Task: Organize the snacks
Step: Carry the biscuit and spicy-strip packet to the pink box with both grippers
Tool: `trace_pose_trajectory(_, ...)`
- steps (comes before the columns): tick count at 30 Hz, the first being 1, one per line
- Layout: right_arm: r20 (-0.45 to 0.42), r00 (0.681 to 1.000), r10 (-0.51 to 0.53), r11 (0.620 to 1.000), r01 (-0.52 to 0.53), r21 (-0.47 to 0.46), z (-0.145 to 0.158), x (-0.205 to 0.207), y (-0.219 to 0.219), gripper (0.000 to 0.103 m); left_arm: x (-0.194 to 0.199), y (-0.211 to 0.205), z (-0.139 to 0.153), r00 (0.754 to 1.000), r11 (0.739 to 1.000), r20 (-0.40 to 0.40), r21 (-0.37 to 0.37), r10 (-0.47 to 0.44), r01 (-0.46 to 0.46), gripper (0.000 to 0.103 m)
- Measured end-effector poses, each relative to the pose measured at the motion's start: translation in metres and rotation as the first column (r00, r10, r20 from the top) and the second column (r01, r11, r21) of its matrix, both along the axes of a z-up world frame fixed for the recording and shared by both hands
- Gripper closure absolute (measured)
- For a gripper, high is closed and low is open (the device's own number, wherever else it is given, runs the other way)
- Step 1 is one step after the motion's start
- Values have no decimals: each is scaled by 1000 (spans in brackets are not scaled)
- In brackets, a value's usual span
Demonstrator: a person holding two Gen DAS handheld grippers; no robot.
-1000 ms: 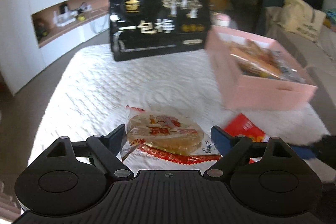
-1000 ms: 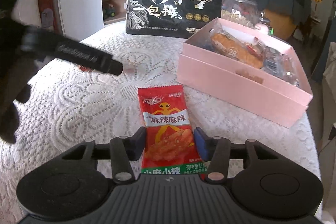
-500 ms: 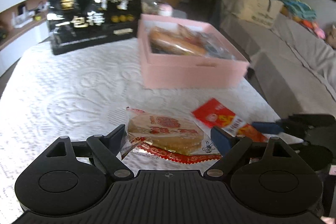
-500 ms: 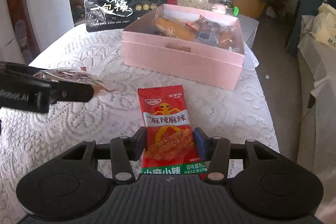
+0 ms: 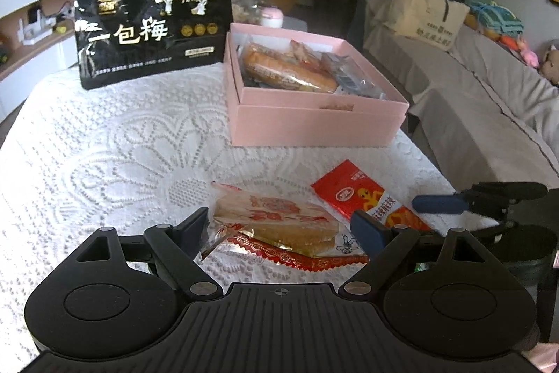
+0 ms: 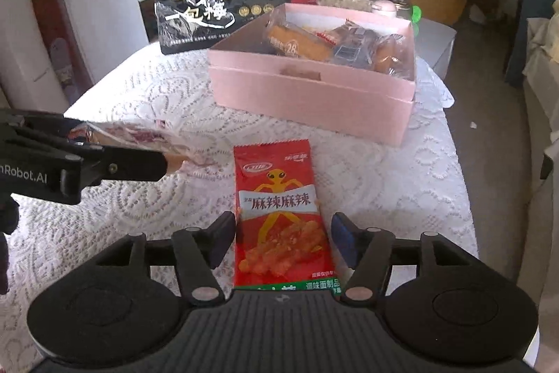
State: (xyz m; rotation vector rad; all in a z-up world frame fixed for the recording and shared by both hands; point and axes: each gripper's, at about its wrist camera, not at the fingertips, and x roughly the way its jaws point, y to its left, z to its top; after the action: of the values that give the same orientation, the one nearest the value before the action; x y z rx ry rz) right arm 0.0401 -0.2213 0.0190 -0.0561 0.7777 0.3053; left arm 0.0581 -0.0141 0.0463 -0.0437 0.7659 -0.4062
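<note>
Holding | left hand-held gripper (image 5: 279, 226) closed on cake packet (image 5: 276, 222) | right hand-held gripper (image 6: 283, 233) closed on red packet (image 6: 279, 215), long axis forward | pink box (image 6: 314, 90) ahead, nearer right

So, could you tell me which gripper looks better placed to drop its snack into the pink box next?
Probably the right gripper: its red spicy packet points toward the pink box ahead. The left gripper, with its pastry packet, has the box off to its right.
</note>
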Motion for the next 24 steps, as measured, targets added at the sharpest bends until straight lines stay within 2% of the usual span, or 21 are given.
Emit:
trace_pose_trajectory(4,2,1000,5,1000,-5,22,1,10,-10,40,-2,0,-2,1000,1000,-8,-10,6,-6,13)
trace_pose_trajectory(8,-25,1000,-6,999,7,40,-3,20,-12,40,-6,-5,-5,1000,1000,-9,11,-5,6,13)
trace_pose_trajectory(13,-21,999,31,998,-30,49,0,21,2,40,-13,-9,-4,1000,999,6,48,-17,17,13)
trace_pose_trajectory(15,-20,998,56,998,-55,24,0,18,11,40,-16,-8,-1,1000,998,15,55,-20,19,13)
trace_pose_trajectory(17,-19,998,67,997,-67,-27,-2,15,19,45,-19,-7,4,999,998,26,58,-21,19,13)
trace_pose_trajectory(19,-32,998,57,997,-58,-48,-2,17,20,55,-23,-6,11,999,998,45,58,-22,19,13)
trace_pose_trajectory(22,-35,999,22,999,-23,-29,11,17,13,57,-26,-6,25,996,998,83,55,-22,18,13)
trace_pose_trajectory(24,0,1000,6,1000,-6,-10,32,14,8,57,-27,-9,37,993,999,113,48,-27,21,13)
